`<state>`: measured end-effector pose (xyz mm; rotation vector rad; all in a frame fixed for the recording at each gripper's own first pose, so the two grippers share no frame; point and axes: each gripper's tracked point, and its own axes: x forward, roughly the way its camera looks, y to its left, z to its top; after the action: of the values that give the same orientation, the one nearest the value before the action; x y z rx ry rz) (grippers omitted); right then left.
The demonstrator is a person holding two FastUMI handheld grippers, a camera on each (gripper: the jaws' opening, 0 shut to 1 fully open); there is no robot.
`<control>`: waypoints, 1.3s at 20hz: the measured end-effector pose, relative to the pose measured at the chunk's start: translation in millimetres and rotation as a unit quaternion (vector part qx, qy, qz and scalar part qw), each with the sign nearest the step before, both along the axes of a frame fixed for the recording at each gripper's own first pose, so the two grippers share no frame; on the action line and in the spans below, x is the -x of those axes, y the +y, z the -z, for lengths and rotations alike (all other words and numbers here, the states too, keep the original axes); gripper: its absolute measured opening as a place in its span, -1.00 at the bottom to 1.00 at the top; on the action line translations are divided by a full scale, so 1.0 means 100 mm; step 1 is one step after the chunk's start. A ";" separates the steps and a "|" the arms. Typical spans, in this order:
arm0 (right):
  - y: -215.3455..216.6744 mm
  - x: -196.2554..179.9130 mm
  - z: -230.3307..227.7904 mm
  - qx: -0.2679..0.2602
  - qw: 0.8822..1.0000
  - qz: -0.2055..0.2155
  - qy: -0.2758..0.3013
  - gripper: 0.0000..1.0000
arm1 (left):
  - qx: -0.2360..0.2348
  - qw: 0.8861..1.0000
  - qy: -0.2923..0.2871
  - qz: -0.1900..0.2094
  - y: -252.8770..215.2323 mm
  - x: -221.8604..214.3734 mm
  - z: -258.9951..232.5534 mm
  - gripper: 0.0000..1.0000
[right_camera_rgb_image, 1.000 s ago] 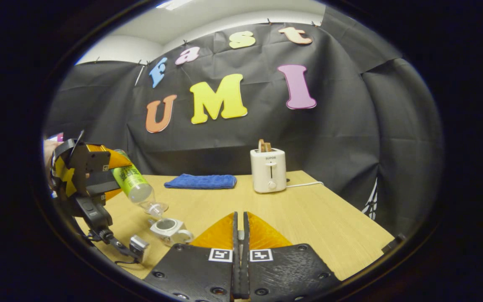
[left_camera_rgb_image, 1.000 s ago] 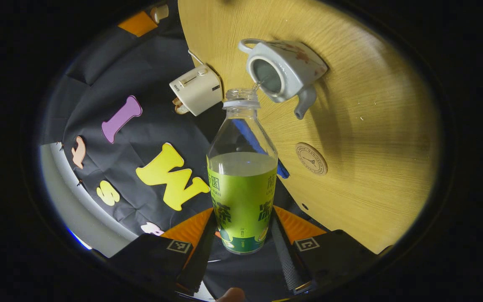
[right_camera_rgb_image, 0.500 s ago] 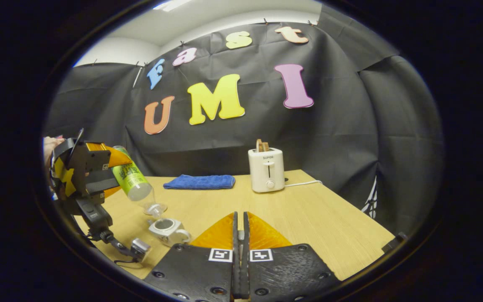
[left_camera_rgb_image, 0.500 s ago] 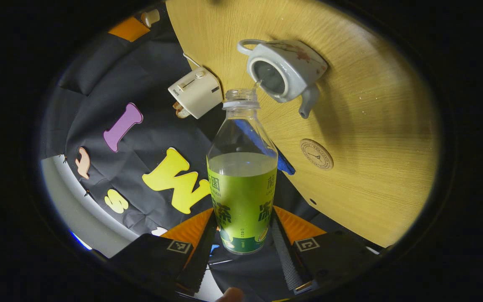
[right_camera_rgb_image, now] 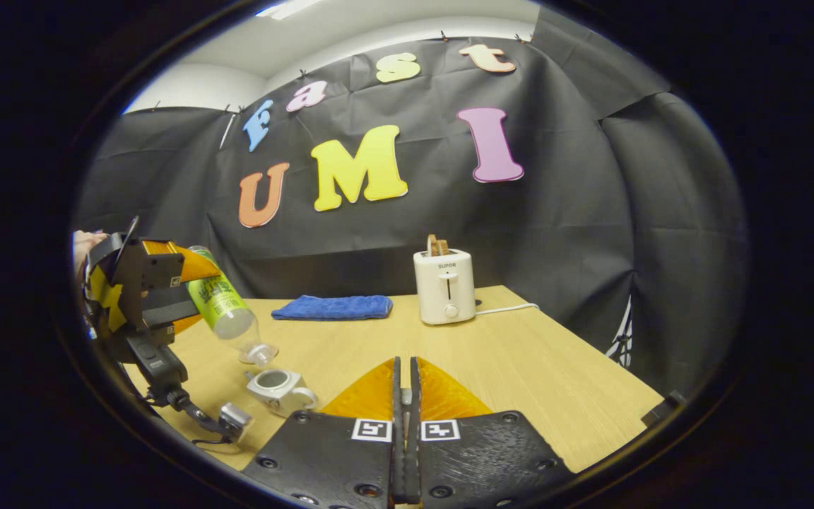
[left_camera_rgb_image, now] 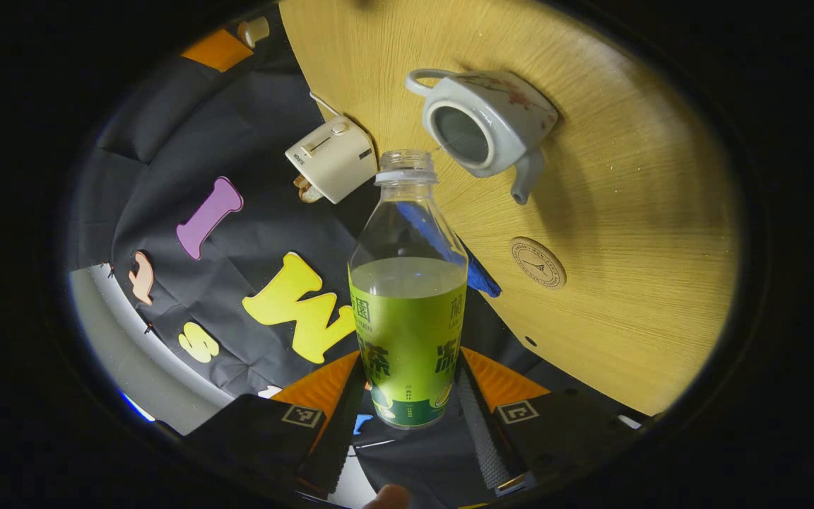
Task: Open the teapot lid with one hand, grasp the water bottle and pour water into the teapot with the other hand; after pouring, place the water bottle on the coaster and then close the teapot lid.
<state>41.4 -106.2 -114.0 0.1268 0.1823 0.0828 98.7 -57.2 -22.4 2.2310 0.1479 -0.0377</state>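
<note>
The left gripper (left_camera_rgb_image: 407, 417) is clamping the tilted water bottle (left_camera_rgb_image: 408, 304) by its base, mouth just above the open teapot (left_camera_rgb_image: 486, 127) near the coaster (left_camera_rgb_image: 537, 263). The right gripper (right_camera_rgb_image: 405, 424) is sitting closed, its fingers together; whether anything is between them cannot be told.

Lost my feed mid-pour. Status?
Left gripper shut on green-labelled clear plastic bottle, tilted near open white ceramic teapot. Right gripper shut. Round wooden coaster unobstructed.
</note>
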 end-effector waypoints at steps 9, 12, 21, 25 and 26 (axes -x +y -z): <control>0.03 0.02 -0.02 0.002 1.000 0.001 0.000 -0.99 | 0.061 0.998 0.010 -0.018 0.14 -0.01 0.09 0.48; 0.04 0.01 -0.05 0.005 1.000 0.004 -0.002 -0.99 | 0.108 0.994 0.022 -0.023 0.17 0.02 0.19 0.49; 0.19 0.03 -0.25 0.020 1.000 0.006 -0.014 -0.99 | 0.411 0.903 0.102 -0.068 0.31 0.22 0.60 0.50; 0.33 0.02 -0.40 0.027 0.999 -0.001 -0.027 -0.99 | 0.569 0.812 0.088 -0.097 0.47 0.40 0.62 0.49; 0.38 0.00 -0.43 0.027 0.999 -0.004 -0.029 -0.99 | 0.603 0.786 0.084 -0.104 0.50 0.45 0.64 0.50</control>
<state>41.1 -68.1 -70.6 0.0703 0.1269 0.0894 54.1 -7.0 -86.1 0.9039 0.3483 -0.1611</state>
